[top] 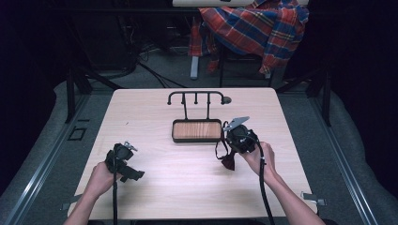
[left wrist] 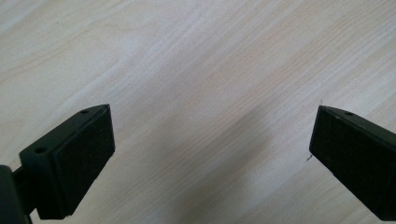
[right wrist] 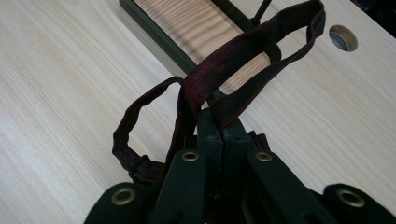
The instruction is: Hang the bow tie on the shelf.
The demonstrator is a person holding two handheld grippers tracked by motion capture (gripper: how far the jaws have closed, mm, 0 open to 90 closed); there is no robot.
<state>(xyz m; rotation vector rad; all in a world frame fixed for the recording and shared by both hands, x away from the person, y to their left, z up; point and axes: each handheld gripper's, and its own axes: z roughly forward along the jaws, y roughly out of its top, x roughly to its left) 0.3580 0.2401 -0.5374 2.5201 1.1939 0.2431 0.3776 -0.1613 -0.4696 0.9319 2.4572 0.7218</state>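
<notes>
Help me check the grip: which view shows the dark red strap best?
The right gripper view: the dark red strap loops up close, pinched between the right gripper jaws. The high view shows it small, dangling beneath that gripper near the tray. The left gripper view shows bare table.

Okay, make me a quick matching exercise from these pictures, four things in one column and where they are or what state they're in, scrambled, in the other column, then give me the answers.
Things:
1. left gripper
2. right gripper
3. wooden tray
4. plaid shirt

States or places:
A. draped over a chair beyond the table
B. jaws wide apart over bare tabletop
C. at the table's middle, under the black hook rack
D. clamped on a dark red strap

Pairs: 1-B, 2-D, 3-C, 4-A
</notes>
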